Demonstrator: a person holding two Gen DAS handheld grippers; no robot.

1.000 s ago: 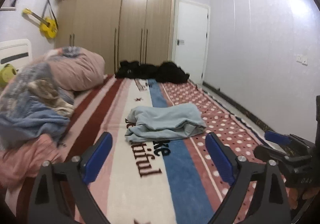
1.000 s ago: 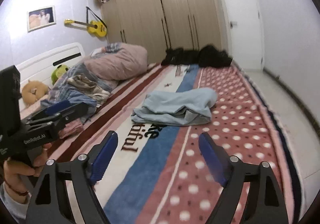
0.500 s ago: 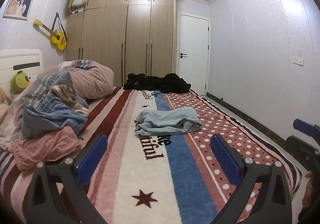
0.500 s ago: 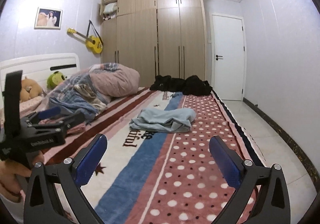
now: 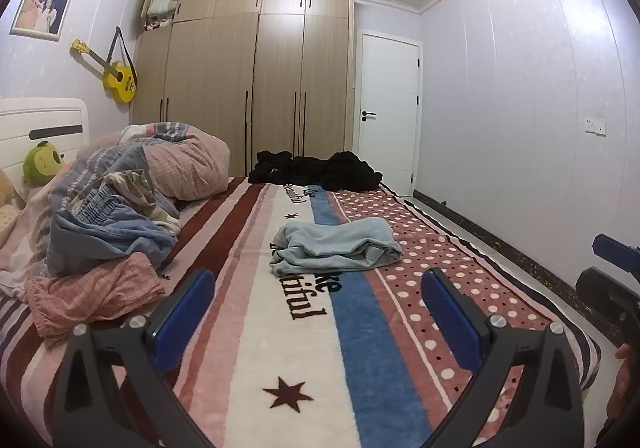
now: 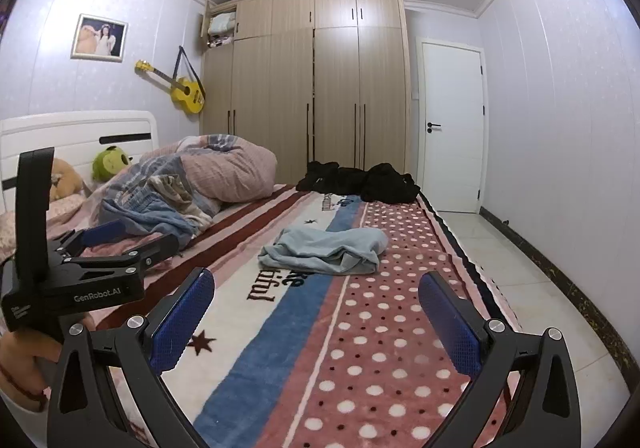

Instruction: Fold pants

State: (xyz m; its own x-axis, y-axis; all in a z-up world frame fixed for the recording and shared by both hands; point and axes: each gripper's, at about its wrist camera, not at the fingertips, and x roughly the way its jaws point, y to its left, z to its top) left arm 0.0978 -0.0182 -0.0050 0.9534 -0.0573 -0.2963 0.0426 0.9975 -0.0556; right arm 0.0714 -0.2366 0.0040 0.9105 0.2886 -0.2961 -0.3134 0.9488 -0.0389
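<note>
In the left wrist view the right gripper [image 5: 616, 280] is running off the right edge, its fingers mostly out of sight. In the right wrist view a hand [image 6: 24, 364] is getting cut by the left edge. The blanket [image 5: 256, 332] lettering is hiding partly under the light blue pants [image 5: 336, 250]. The black clothes [image 6: 360, 180] at the far end are lying too dark to tell apart.

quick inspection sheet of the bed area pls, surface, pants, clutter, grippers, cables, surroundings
surface: striped and dotted blanket covers the bed
job's things: light blue pants lie loosely folded mid-bed, touched by neither gripper
clutter: heap of clothes and bedding on the left, black garments at the far end
grippers: left hand-held gripper and right hand-held gripper open, empty, short of the pants
cables: nothing seen
surroundings: wardrobe, white door, yellow guitar on the wall
</note>
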